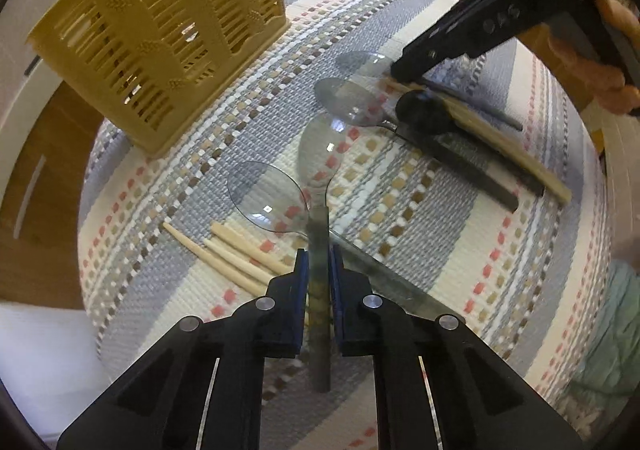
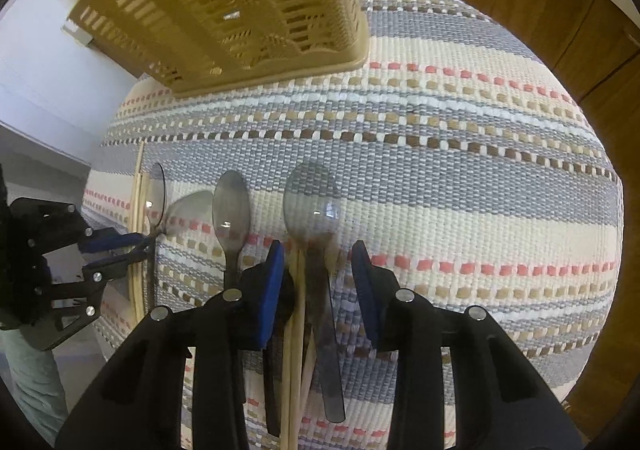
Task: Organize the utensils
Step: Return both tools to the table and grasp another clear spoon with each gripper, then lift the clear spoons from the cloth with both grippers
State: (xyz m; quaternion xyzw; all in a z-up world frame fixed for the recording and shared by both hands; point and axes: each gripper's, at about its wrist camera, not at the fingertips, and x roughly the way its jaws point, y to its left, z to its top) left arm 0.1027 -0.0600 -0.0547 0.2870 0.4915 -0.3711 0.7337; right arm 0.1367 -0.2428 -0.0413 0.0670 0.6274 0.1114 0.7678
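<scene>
One striped woven mat (image 2: 460, 169), seemingly wood-floored surroundings.

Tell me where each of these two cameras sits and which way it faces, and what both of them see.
Left wrist: on the left gripper, looking down its fingers at a clear spoon between them; the right gripper and a hand show at upper right.
Right wrist: on the right gripper, open over a spoon and chopsticks; the left gripper shows at left.
Shared: the yellow basket, the woven mat, spoons.
</scene>
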